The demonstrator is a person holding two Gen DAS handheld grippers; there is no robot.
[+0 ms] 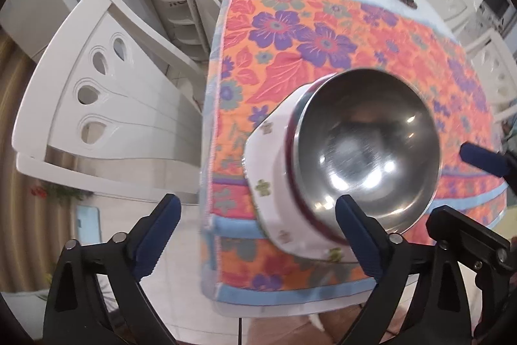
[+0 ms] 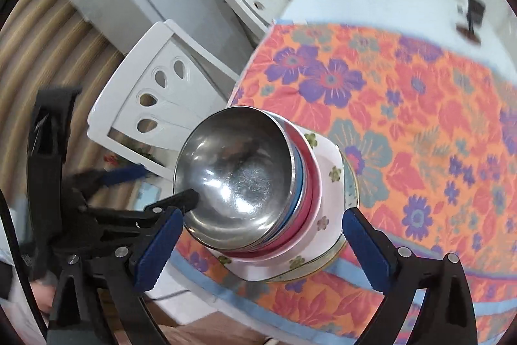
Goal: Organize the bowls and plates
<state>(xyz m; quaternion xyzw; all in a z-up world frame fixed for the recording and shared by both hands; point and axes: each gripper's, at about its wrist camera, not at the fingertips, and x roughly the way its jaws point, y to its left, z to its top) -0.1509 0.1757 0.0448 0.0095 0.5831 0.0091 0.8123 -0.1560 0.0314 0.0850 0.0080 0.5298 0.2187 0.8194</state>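
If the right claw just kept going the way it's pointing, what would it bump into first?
Most likely the steel bowl on top of the stack, which sits between the open right claw and the tablecloth. Depth is hard to judge through this lens.

Bright, even indoor light, barely any shadows. Sharp white glare spots inside the steel bowl [image 1: 368,151] just ahead of the claw. Heavy fisheye bending and black corners. Motion blur everywhere, worse in the right wrist view.
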